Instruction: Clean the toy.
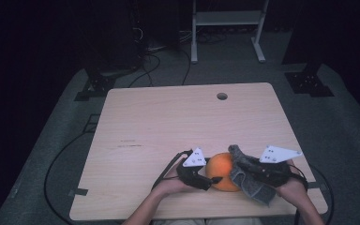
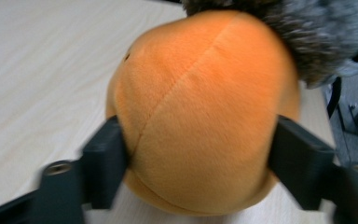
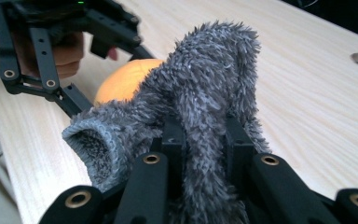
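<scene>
Two grippers work at the wooden table's (image 1: 168, 117) near edge: the left gripper (image 2: 196, 149) clamps the orange plush ball (image 2: 200, 116), while the right gripper (image 3: 205, 140) pinches a grey fuzzy sock (image 3: 205, 84) draped against it.

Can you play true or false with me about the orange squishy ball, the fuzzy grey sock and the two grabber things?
1. The left gripper has its fingers pressed on both sides of the orange plush ball. True.
2. The right gripper is empty. False: its fingers pinch the grey fuzzy sock.
3. The ball sits on the wooden table. True.
4. The sock lies far from the ball. False: it drapes right against it.
5. The table has a round hole near its far edge. True.
</scene>
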Action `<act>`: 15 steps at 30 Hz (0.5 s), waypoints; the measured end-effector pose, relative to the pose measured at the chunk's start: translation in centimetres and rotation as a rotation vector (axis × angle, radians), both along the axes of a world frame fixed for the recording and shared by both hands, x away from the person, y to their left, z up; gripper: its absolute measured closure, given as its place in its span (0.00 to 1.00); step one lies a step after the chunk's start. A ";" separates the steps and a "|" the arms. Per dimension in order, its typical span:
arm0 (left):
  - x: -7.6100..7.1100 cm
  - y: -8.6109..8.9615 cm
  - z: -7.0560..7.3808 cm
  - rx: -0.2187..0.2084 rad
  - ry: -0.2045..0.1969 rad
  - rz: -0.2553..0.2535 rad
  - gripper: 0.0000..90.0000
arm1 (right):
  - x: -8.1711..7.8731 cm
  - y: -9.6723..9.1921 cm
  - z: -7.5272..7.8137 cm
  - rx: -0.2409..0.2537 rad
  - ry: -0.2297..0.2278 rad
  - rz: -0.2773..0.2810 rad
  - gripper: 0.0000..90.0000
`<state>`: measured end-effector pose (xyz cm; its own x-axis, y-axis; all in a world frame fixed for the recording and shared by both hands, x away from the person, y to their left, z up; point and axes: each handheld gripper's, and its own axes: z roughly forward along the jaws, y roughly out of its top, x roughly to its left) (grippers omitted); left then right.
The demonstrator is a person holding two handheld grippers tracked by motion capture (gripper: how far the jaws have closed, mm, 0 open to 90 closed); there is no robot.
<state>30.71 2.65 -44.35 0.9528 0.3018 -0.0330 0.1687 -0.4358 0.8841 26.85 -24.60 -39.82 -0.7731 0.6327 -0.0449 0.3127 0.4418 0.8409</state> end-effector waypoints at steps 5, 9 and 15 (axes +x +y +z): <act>-0.4 0.9 2.5 -0.016 -0.062 0.005 0.40 | -0.5 0.6 1.5 0.043 -0.067 -0.006 0.83; -0.1 1.8 2.8 0.005 -0.069 0.026 0.41 | 0.4 0.7 0.4 0.067 -0.030 -0.015 0.83; 0.2 2.1 2.8 0.017 -0.056 0.025 0.41 | 1.3 0.0 -1.6 -0.002 0.028 -0.052 0.82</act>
<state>30.91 4.75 -41.59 0.9451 0.3257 0.0259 0.1299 -0.4472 0.8849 28.12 -24.63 -41.43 -0.7400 0.6722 -0.0251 0.3584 0.4256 0.8309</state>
